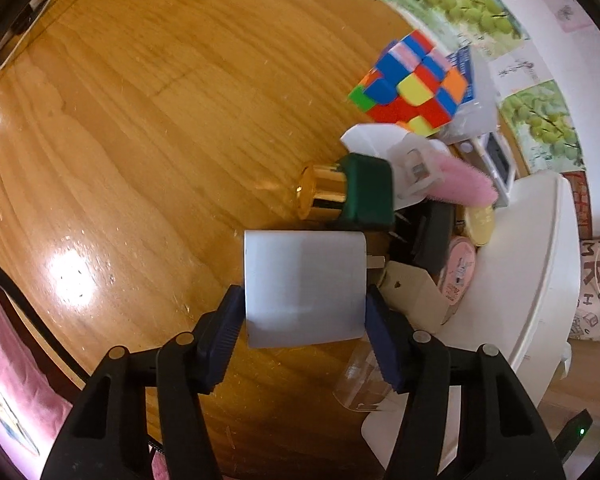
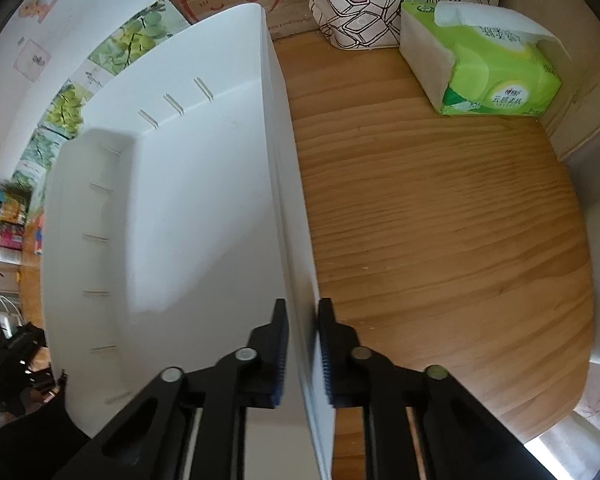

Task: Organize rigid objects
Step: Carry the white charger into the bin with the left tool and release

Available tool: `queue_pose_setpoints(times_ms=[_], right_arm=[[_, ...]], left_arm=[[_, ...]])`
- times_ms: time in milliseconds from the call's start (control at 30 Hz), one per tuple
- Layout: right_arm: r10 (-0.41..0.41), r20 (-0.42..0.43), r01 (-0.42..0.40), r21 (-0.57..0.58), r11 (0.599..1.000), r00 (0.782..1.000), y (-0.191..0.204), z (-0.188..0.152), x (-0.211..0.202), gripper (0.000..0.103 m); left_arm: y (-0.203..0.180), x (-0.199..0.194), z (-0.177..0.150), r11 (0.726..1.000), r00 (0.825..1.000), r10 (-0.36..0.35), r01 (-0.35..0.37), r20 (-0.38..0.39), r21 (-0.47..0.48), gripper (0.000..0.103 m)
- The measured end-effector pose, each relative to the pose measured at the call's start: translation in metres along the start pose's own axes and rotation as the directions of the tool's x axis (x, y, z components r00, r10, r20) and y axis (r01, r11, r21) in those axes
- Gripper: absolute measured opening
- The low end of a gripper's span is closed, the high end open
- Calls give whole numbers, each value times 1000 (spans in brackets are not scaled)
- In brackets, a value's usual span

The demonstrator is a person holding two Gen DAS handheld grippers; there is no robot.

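My left gripper (image 1: pixel 304 312) is shut on a white plug adapter (image 1: pixel 304 284) and holds it over the wooden table (image 1: pixel 140 140). Just beyond it lies a green bottle with a gold cap (image 1: pixel 348 192). A multicoloured puzzle cube (image 1: pixel 410 84) sits farther back, and the white bin (image 1: pixel 540 272) shows at the right. My right gripper (image 2: pixel 303 328) is shut on the side wall of the white bin (image 2: pixel 288 184); the bin's inside shows no objects in this view.
Near the cube lie a pink brush (image 1: pixel 460 184), a white plastic piece (image 1: pixel 380 140), a pink tape roll (image 1: pixel 458 276) and a small white device (image 1: pixel 496 160). In the right wrist view, a green tissue pack (image 2: pixel 480 60) and a printed bag (image 2: pixel 372 4) stand at the back.
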State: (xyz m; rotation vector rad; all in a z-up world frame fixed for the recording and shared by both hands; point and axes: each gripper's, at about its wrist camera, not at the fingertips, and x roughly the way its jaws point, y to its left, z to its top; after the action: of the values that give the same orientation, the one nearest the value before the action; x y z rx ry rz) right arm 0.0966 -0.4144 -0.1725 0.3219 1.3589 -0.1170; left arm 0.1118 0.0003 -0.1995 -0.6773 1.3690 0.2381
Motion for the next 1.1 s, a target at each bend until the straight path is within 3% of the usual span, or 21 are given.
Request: queue_pose_setpoints(times_ms=[167,333,433,567,633,700,833,967,1100], right_arm=[[-20,7,21,-50,999,1000,3,-2,0,4],[-19,12,20,-63,998,1000,1,-3,0,4],[-23,12,23,-68,997,1000,1,-4,-1,4],[-27,12,28,-73,997,1000,2,-5,-1,4],[-30,11,31,-76,997,999,2,-5,-1,4],[-33,10,34,-76,997,999,4,-5,-1,4],[-39,6,39,-74,996,999,8,-5,2,4],[-50,3,50,-76,996,999,11,-3,4,4],[-50,1,50,-77,996,999,12,-1,6,4]], left_arm=[[-4,-19,-10,999,997,-17,13,80,41,63],[-15,-45,-13,991,975,-77,53,210,121,63],[-21,-62,-17,980,950,-153,110,272,167,63],[-46,-78,-23,944,903,-259,161,344,288,63],[-61,-86,-30,907,880,-325,187,347,376,63],[-76,-88,-37,872,867,-361,184,343,453,63],[-107,-93,-59,779,855,-412,152,315,608,63],[-134,-89,-82,672,862,-448,148,239,726,63],[-164,-76,-107,561,898,-403,89,177,823,63]])
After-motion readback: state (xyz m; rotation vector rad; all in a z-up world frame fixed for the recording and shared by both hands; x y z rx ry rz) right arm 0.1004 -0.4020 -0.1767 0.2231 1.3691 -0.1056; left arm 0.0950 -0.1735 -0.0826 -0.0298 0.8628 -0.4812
